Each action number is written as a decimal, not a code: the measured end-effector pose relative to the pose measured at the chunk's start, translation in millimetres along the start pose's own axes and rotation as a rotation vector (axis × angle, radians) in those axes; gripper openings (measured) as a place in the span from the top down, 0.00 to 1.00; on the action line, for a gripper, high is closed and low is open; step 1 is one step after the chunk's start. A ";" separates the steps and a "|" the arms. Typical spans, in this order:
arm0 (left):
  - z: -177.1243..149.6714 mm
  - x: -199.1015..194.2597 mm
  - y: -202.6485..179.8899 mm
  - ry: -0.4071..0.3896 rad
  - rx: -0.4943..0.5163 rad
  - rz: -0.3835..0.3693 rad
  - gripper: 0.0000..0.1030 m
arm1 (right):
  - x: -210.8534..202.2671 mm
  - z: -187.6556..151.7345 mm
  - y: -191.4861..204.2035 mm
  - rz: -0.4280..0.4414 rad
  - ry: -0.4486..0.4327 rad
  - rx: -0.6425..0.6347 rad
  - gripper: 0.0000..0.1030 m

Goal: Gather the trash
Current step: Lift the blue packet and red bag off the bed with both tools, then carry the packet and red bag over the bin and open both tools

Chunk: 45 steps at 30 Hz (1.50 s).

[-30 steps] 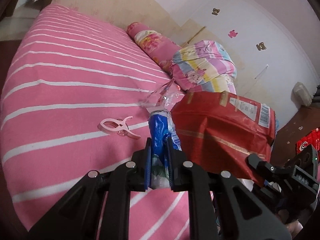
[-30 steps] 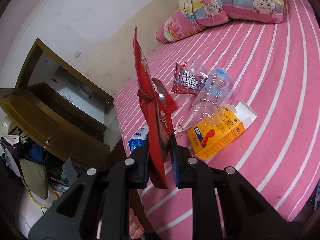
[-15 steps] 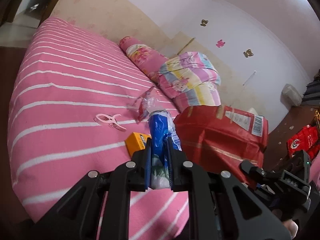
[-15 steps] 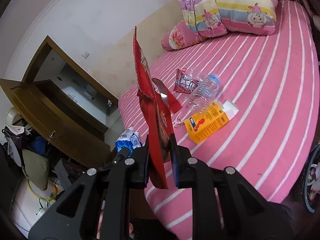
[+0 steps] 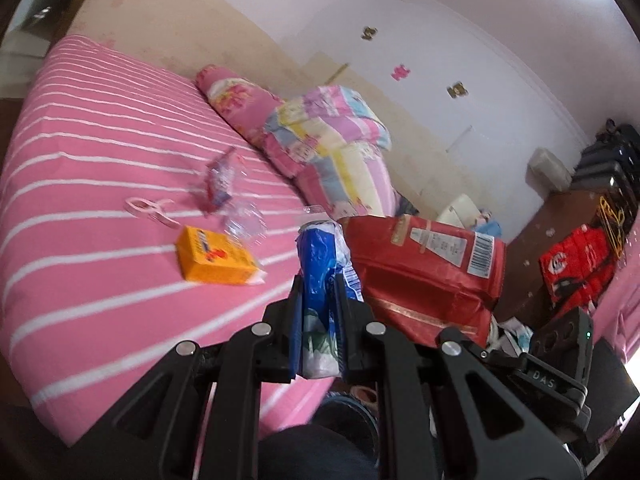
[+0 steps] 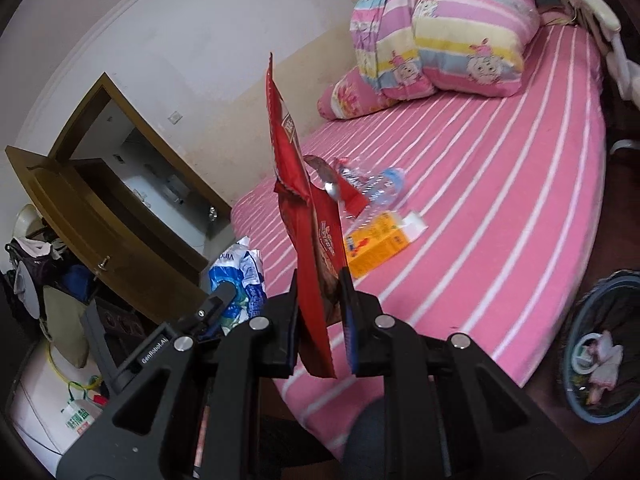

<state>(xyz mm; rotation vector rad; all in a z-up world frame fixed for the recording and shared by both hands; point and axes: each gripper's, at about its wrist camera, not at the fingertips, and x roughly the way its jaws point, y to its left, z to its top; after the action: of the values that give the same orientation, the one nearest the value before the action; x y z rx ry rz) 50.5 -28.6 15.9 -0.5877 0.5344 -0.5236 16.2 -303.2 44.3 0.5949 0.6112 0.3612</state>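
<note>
My left gripper (image 5: 319, 296) is shut on a blue and white wrapper (image 5: 320, 264), held off the bed's near edge. My right gripper (image 6: 320, 284) is shut on a large red snack bag (image 6: 304, 216), which also shows in the left wrist view (image 5: 424, 268). The blue wrapper shows in the right wrist view (image 6: 236, 276) to the left. On the pink striped bed (image 6: 500, 200) lie an orange carton (image 6: 376, 244), a clear plastic bottle (image 6: 384, 188) and a small red wrapper (image 5: 220, 180). A trash basket (image 6: 604, 344) stands on the floor at right.
A pink clothes peg (image 5: 150, 208) lies on the bed. A folded quilt (image 6: 440, 32) and bolster pillow (image 6: 352, 96) sit at the bed's head. A wooden door (image 6: 92, 208) stands open at left. Red packs (image 5: 576, 264) lie on the floor.
Both grippers have pulled back from the bed with their loads still held. More of the bed, the orange carton and the trash basket have come into view.
</note>
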 end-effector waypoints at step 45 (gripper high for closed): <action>-252.7 322.5 -122.4 0.861 0.166 -0.052 0.87 | -123.7 -85.6 -307.9 -0.497 0.018 0.376 0.82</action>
<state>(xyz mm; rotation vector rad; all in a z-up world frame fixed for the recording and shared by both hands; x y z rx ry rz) 100.8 -401.7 -187.0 -0.1907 1.2760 -0.8618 -88.4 -566.0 -149.2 0.7723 0.8264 -0.2217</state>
